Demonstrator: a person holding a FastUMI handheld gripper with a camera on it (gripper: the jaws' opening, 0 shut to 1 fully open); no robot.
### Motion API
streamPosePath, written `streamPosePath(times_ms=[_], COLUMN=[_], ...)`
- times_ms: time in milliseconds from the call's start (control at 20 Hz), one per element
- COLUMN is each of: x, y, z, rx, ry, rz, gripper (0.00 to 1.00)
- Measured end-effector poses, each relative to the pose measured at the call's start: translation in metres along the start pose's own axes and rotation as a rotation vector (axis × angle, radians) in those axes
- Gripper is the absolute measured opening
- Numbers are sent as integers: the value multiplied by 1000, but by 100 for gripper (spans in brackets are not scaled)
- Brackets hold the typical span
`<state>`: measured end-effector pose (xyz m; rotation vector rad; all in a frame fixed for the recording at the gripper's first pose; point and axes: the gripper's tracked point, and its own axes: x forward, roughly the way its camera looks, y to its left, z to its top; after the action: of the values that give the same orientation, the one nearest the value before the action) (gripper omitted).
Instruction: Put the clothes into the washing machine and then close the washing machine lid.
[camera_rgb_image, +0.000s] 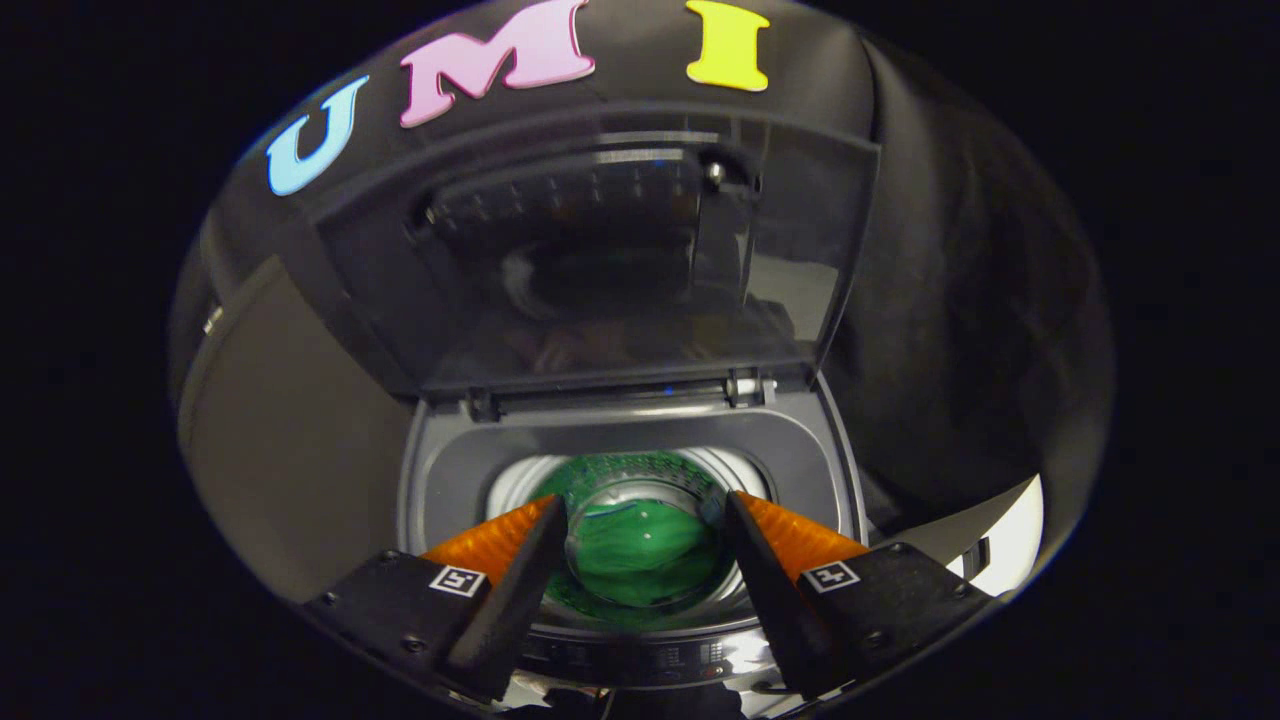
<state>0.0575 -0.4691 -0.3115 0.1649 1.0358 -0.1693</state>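
so at this point the claw (645, 520) hung right over the mouth of the washing machine (440, 480), fingers spread wide with nothing between them, looking straight down into the drum (520, 480). the green clothes (640, 550) sat bunched at the bottom of the drum, below and beyond the fingertips, showing in the gap between them and not touching either one. my read is the fingers were spread like that because the load was already let go, so the first half of the job looked done. the lid (600, 260) stood fully up at the far side of the opening, hinged along the far rim and leaning back toward the booth wall, which makes sense since it had to be out of the way for anything to drop in. it's a dark see-through panel and you could make out reflections in it. the near edge of the machine, with what looked like a control strip (640, 655), sat just under the fingers. what's left, i'd guess, was reaching up to the far side, catching the lid's top edge and swinging it down toward the near rim. risk there is the smooth panel slipping off the fingers, or the lid dropping hard once it tipped past upright.
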Motion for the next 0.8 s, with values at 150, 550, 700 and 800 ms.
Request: streamPosePath(times_ms=[150, 550, 700, 800], x=[-33, -13, 28, 28], y=[4, 62, 65, 66], z=[67, 237, 209, 217], rx=[19, -66, -72, -84], ry=[-143, -365, -255, -285], rz=[21, 113, 74, 62], gripper=[99, 99, 99, 100])
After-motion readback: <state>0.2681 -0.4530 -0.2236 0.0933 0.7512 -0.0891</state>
